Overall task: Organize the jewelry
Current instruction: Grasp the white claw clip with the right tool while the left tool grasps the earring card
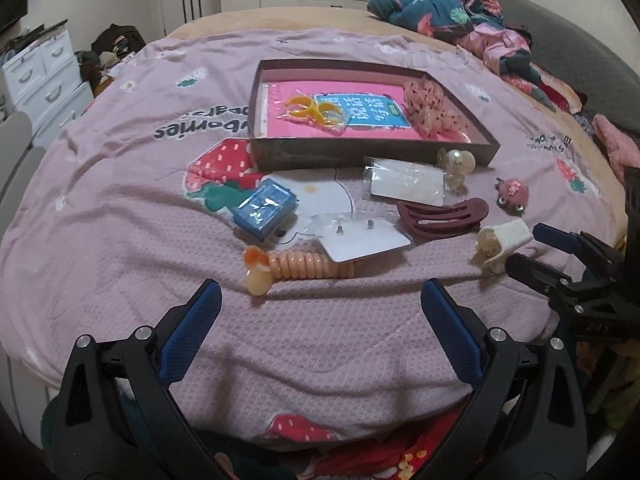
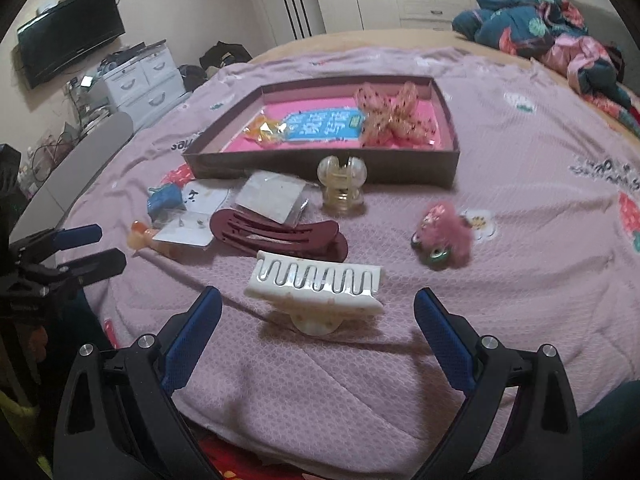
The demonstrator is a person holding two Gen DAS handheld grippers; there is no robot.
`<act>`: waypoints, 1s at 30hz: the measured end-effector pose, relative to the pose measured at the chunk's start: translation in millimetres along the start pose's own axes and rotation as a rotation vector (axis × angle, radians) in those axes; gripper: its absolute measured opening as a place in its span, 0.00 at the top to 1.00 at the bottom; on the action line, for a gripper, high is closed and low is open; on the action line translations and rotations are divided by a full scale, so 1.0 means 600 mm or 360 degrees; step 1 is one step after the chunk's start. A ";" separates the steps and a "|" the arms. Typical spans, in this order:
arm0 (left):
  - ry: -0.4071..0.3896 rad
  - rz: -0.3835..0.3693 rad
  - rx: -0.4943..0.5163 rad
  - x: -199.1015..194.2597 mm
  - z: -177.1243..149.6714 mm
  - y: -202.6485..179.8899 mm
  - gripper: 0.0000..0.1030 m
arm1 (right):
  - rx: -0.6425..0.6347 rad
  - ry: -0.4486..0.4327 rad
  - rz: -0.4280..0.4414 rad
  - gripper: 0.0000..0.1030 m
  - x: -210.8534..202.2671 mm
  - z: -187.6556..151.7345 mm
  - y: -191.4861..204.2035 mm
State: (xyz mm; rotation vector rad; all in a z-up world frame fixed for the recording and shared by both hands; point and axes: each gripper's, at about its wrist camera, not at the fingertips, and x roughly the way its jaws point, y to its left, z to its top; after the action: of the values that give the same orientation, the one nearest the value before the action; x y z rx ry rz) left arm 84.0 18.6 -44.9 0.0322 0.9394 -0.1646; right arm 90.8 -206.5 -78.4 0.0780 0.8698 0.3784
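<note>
Right claw [image 2: 318, 312] gaping wide, gripping nothing — white hair clip [image 2: 316, 286] lying just ahead, between its fingertips, on the bed [image 2: 520, 280].

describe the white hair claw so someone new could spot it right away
Start at the shallow brown box on the pink bedspread and come toward the near edge, past the dark maroon hair clip. The white hair claw lies just in front of that clip, between the open right gripper's fingers. It alone is cream-white, with a row of interlocking teeth.
</note>
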 end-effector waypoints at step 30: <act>0.0171 0.0043 0.0118 0.119 0.048 -0.047 0.39 | 0.0187 -0.0001 0.0172 0.25 -0.004 0.033 -0.062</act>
State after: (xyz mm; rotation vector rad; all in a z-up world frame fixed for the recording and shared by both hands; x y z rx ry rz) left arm 144.1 -21.0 -84.4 0.1232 1.0393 -0.1737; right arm 115.5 -240.3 -71.9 0.2347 0.8888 0.4278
